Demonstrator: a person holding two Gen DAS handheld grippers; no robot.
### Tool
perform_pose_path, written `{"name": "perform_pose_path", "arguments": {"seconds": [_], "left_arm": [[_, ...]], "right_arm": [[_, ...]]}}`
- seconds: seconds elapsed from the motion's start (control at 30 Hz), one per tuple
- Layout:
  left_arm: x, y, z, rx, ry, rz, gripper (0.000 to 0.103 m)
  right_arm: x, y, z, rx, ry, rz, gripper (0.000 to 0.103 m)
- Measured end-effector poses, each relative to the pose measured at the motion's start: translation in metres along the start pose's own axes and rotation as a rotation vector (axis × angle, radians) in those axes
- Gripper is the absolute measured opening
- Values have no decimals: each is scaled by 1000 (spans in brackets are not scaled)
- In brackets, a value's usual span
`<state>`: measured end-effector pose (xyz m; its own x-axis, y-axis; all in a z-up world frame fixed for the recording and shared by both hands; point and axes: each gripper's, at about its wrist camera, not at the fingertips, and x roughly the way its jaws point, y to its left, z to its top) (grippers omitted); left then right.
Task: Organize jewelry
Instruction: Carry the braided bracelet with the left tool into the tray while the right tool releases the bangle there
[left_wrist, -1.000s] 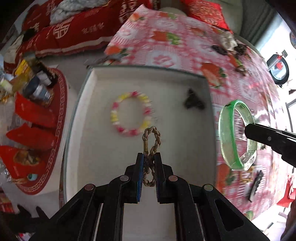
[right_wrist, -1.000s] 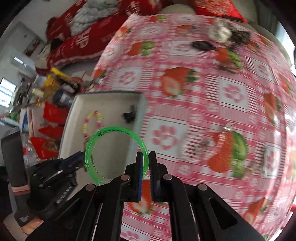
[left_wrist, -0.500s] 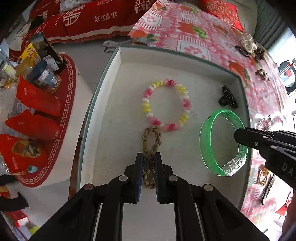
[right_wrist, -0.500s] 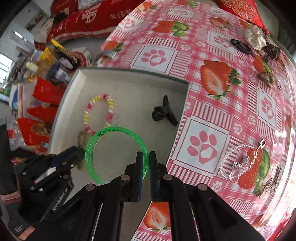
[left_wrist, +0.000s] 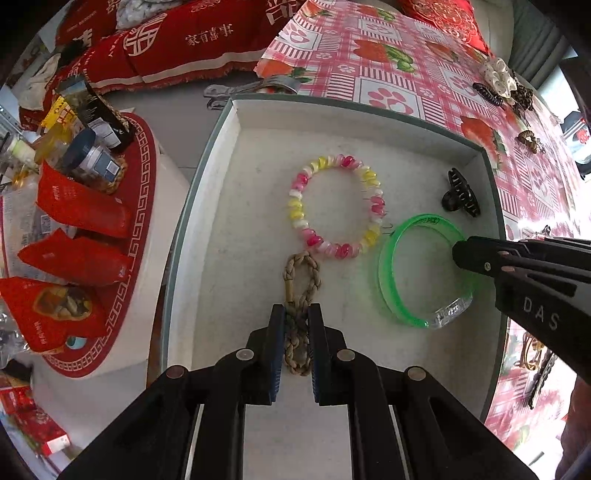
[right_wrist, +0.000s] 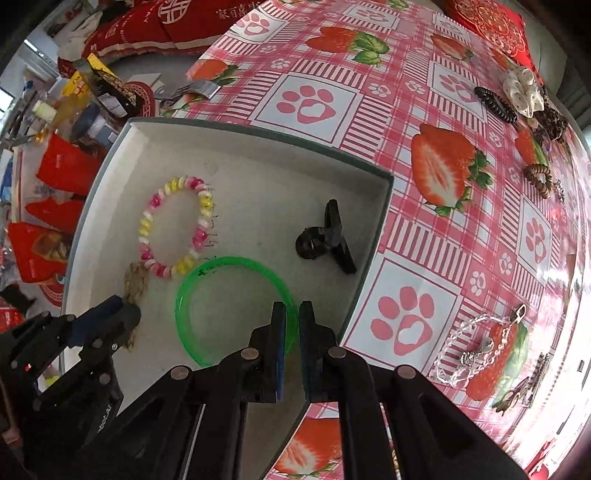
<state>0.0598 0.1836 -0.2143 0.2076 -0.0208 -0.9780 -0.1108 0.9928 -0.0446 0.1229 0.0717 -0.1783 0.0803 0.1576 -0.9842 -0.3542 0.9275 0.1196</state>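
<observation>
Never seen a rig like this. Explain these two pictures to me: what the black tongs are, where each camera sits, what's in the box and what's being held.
There is no robot here: a person holds one pair of tongs in each hand, with a fisheye camera on each looking along its fingers.

In the left wrist view, the left tongs are shut on a braided rope bracelet. In the right wrist view, the right tongs are shut on a green bangle.

Both hang over a shallow white box on a strawberry tablecloth. In the box lie a pink and yellow bead bracelet and a black hair clip. A clear chain bracelet lies on the cloth.
</observation>
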Motion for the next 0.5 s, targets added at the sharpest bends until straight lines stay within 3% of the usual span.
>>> {"name": "perform_pose_path", "arguments": {"seconds": [0.1, 0.2, 0.27, 0.37, 0.4, 0.43, 0.47, 0.5], "left_arm": [[-2, -1, 0, 3, 1, 2, 18], [-4, -4, 1, 10, 7, -2, 18], [-8, -6, 2, 25, -1, -1, 19], [-12, -10, 4, 40, -11, 4, 20], [-13, -10, 4, 41, -13, 5, 45], [-16, -10, 5, 36, -22, 9, 91], [-19, -9, 5, 29, -43, 20, 103], [-27, -10, 4, 28, -90, 41, 103]], "right_arm": [[2, -1, 2, 11, 1, 20, 11], [-4, -2, 2, 23, -18, 58, 24], [-15, -4, 2, 35, -45, 76, 39], [-36, -11, -1, 66, -100, 111, 42], [-41, -13, -2, 74, -110, 117, 42], [-46, -15, -4, 84, -120, 122, 43], [-52, -19, -8, 97, -131, 130, 43], [-56, -22, -11, 108, -139, 132, 44]]}}
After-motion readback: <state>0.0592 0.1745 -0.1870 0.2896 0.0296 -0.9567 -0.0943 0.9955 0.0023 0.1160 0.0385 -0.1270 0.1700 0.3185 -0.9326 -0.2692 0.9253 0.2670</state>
